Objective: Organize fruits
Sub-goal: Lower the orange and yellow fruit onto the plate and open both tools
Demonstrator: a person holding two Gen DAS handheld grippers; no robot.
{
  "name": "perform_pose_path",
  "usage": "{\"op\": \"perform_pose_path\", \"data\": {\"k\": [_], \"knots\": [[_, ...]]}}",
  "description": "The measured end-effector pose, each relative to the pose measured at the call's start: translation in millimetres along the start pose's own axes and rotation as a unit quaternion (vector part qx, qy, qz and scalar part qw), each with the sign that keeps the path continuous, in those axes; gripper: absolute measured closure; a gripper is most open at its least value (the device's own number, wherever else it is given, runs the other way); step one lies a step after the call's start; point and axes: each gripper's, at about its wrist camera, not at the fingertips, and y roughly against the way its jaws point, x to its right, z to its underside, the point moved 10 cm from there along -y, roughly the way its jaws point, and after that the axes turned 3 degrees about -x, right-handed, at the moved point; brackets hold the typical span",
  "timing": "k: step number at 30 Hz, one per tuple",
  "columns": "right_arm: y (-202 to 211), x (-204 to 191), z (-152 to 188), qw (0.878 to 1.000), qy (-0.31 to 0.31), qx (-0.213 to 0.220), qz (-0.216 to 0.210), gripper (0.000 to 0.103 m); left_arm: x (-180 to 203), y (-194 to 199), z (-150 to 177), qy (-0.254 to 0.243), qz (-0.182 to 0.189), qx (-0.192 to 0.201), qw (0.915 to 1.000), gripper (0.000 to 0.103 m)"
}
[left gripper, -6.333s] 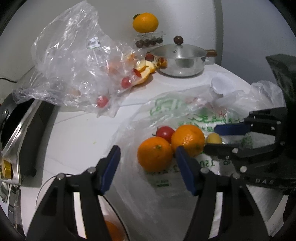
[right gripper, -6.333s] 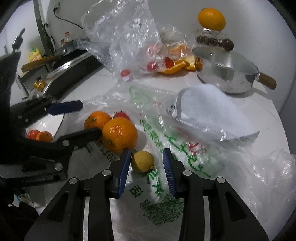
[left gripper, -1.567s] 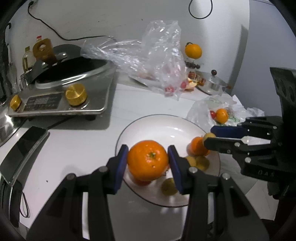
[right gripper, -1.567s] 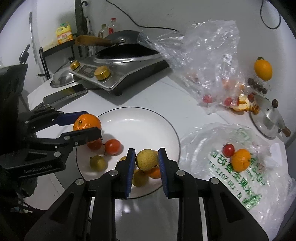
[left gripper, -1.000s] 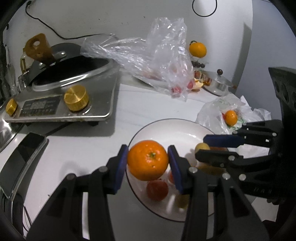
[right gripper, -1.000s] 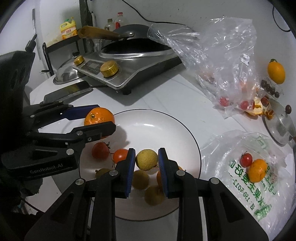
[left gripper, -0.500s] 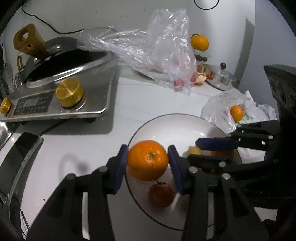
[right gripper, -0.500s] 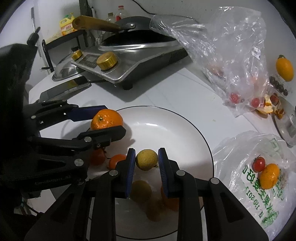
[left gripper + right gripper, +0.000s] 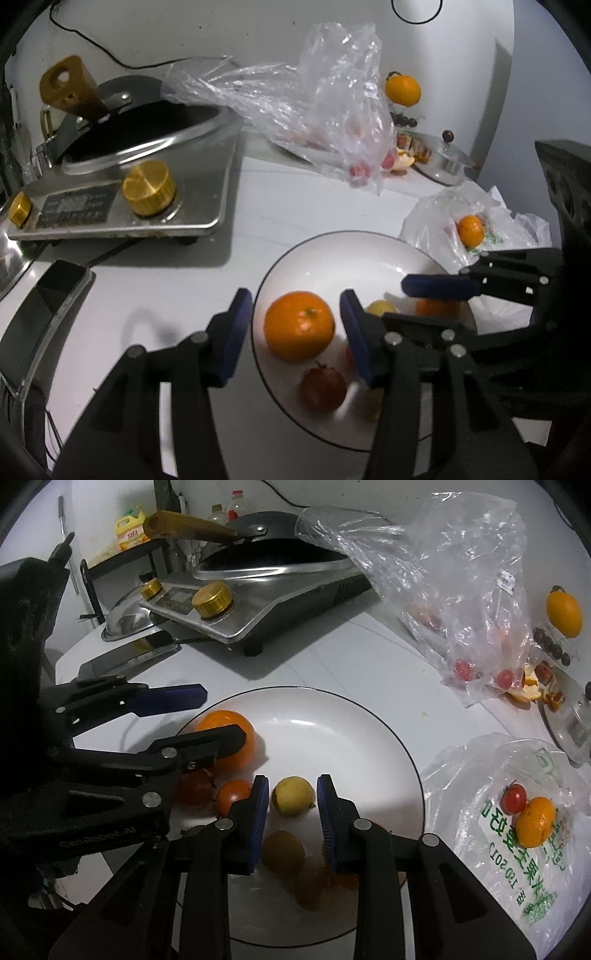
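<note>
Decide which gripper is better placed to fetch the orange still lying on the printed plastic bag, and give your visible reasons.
Probably the right gripper: its jaws have just been opening off the yellow fruit, and the orange on the printed bag lies on its side. The left gripper is across the plate.

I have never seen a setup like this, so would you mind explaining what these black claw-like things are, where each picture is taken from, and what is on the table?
Nothing here is a robot arm: a person holds a hand-held gripper in each hand, and each carries a fisheye camera looking along its two blue-padded fingers. So one picture looks out from the left gripper, the other from the right gripper, and each also sees the other tool from the side.

On the table sits a white plate with fruit. The left jaws have just been opening; the orange lies between them on the plate, no longer pinched. The right jaws have likewise just been opening around a small yellow fruit, with gaps on both sides.

Around it are a cooker, a clear bag and a printed bag holding another orange and a tomato.
</note>
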Motion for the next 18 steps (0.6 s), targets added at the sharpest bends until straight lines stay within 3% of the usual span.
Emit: {"op": "perform_pose_path", "data": {"k": [2,18], "knots": [[3.8,1.8,0.2,1.000,-0.003,0.003,0.001,0.064,2.3,3.1,-1.4,-0.003,0.000,0.003,1.0000,0.052],[44.3,13.0,8.7,0.999,-0.018,0.034,0.014,0.064,22.6,30.7,-6.2,-0.008,-0.004,0.023,0.9997,0.051]]}}
